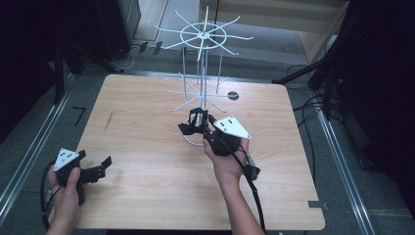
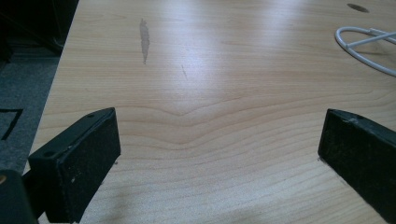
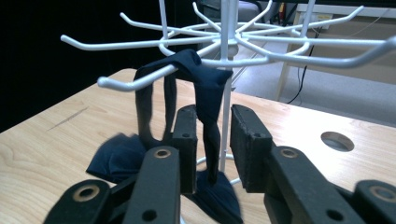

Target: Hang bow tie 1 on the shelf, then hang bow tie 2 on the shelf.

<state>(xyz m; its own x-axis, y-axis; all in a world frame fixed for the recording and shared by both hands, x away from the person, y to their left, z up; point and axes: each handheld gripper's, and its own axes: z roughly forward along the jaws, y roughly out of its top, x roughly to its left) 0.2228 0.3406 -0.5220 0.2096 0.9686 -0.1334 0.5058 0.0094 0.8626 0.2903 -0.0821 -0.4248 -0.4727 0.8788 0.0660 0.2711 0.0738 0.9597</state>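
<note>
— On the lower ring of the white wire rack (image 3: 224, 42), a dark blue garment (image 3: 201, 79) is draped over one prong. How far along would you say the hanging is?

— Mostly done, by my reading. A strap of the garment loops over the prong, and the rest hangs down to the wooden table (image 1: 147, 147), where its bunched ends rest by the rack's base.

— Is the right gripper (image 3: 212, 140) clamped on it?

— No. Its jaws stand a little apart, with a twisted strand of the cloth hanging between them. A gap shows on the right side of the strand; on the left it runs close by the pad, and I cannot tell whether it brushes it. The pads are not pressing, so the cloth's weight seems to be on the prong.

— And from above?

— The right gripper (image 1: 198, 122) sits just in front of the rack (image 1: 201, 63), with the garment (image 1: 193, 122) right at its tip, low on the stand.

— What about the left gripper (image 1: 100, 166)?

— Idle near the table's left edge, well apart from the rack. Its own view shows jaws spread wide over bare wood, nothing between them.

— So what is left?

— Drawing the right gripper back without snagging the strand, I judge. The upper ring's prongs are all bare, and I see no other garment on the table.
</note>
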